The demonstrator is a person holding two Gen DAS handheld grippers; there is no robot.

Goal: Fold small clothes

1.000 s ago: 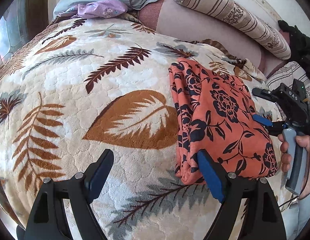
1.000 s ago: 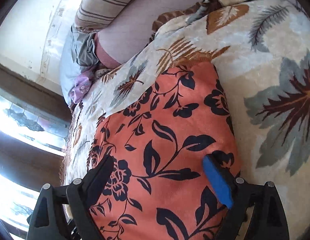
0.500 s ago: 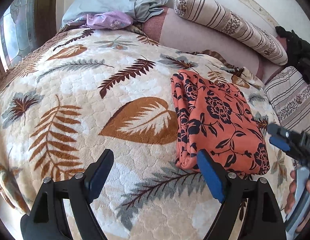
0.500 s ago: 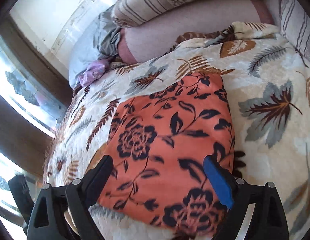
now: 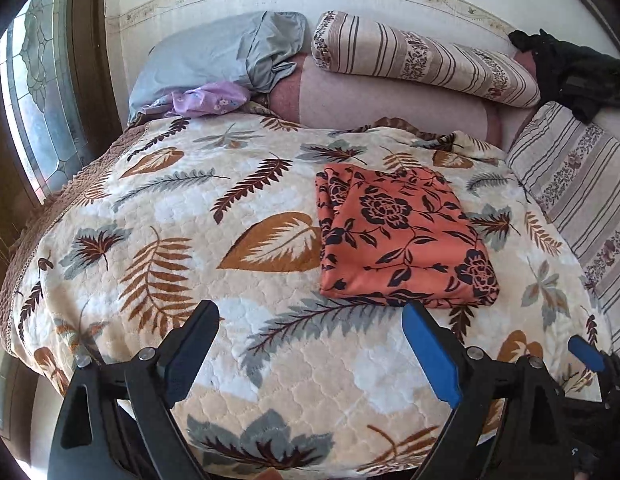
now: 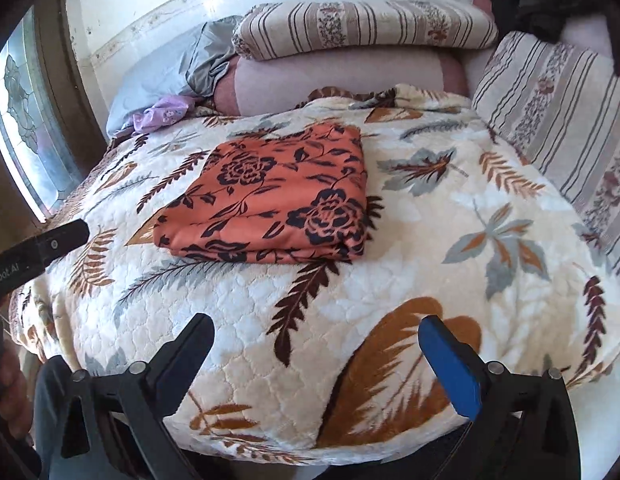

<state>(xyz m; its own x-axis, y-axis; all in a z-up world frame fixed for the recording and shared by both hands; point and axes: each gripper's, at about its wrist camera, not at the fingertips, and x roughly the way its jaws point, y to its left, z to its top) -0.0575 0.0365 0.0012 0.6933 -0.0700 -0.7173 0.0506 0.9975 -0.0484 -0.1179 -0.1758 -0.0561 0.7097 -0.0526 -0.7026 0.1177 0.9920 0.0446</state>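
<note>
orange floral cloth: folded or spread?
Folded. The orange floral cloth lies as a compact rectangle on the leaf-print blanket, stacked layers showing at its near edge.

cut off: black garment [image 5: 569, 72] at top-right edge | hand [image 6: 10, 392] at left edge

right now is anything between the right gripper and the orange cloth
Nothing visible. Only bare leaf-print blanket lies between the right gripper, whose empty jaws are opening, and the folded orange cloth. The left gripper sits off to the side, clear of that path.
</note>
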